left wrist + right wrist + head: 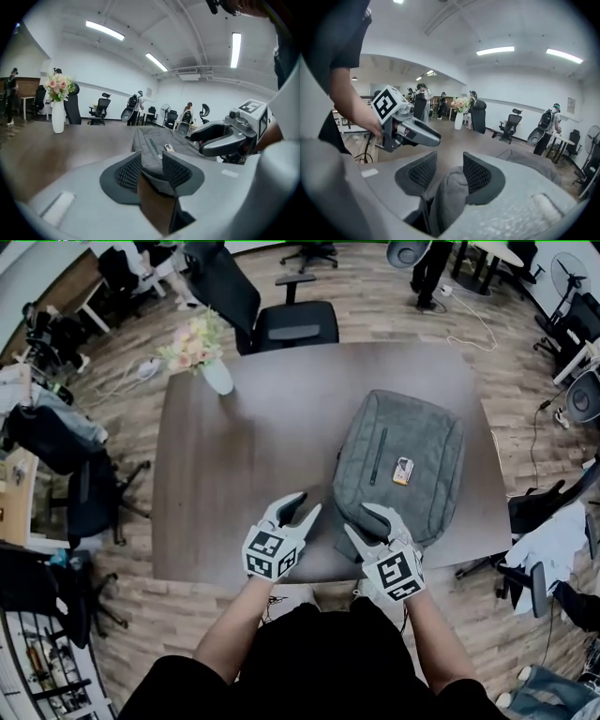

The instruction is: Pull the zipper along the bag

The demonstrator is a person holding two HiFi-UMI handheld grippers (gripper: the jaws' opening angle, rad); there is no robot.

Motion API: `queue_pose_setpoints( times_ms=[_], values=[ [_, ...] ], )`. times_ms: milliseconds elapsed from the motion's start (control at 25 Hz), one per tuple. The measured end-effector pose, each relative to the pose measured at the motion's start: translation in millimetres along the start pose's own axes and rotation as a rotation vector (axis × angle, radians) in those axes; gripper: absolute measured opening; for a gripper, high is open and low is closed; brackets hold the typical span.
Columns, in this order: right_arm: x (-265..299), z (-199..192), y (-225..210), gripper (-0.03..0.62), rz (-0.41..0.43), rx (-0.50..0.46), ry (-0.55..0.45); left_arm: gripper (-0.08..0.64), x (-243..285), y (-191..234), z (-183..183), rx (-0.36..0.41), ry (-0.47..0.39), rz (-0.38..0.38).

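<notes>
A grey backpack [403,465] lies flat on the brown table [234,474], with a dark zipper line [379,456] down its front and a small orange-and-white tag [403,471] beside it. My left gripper [305,505] is at the bag's near left corner. In the left gripper view the grey fabric [152,159] shows in the gap between its spread pads, so this gripper [151,161] is open. My right gripper [361,519] is at the bag's near edge. A fold of fabric [450,192] lies between its pads against the right one, with a gap on the left, and this gripper [450,164] is open too.
A white vase of flowers [211,357] stands at the table's far left corner. A black office chair [281,315] is behind the table, and more chairs [84,493] and desks ring it. The table's front edge [234,582] runs just under both grippers.
</notes>
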State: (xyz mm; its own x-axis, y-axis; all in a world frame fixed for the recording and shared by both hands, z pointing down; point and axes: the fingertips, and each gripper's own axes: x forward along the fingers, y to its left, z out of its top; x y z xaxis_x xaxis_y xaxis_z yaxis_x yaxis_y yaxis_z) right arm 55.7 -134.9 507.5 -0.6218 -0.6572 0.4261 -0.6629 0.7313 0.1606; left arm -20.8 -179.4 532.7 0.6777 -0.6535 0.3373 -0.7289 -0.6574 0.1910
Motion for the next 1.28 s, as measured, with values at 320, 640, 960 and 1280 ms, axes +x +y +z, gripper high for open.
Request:
queue_pose_setpoints(
  times_ms=[320,640,960,1280],
  values=[
    [-74.4,88.0,-34.4,0.002,-0.135,0.046,-0.341,0.017,-45.9,-52.1,83.8,0.066,-0.204,-0.023],
    [-116.7,115.2,-56.2,0.0,-0.253,0.023,-0.387,0.017,-65.9,-61.1,126.4,0.136,-0.313,0.027],
    [-126.8,102.5,-51.0,0.0,-0.277,0.004,-0.374,0.017,-74.2,-68.7,123.0,0.131,-0.331,0.025],
    [-128.3,110.0,-44.8,0.0,-0.275,-0.005,-0.42,0.017,-80.0,-68.4,118.6,0.153,-0.318,0.044]
  ],
)
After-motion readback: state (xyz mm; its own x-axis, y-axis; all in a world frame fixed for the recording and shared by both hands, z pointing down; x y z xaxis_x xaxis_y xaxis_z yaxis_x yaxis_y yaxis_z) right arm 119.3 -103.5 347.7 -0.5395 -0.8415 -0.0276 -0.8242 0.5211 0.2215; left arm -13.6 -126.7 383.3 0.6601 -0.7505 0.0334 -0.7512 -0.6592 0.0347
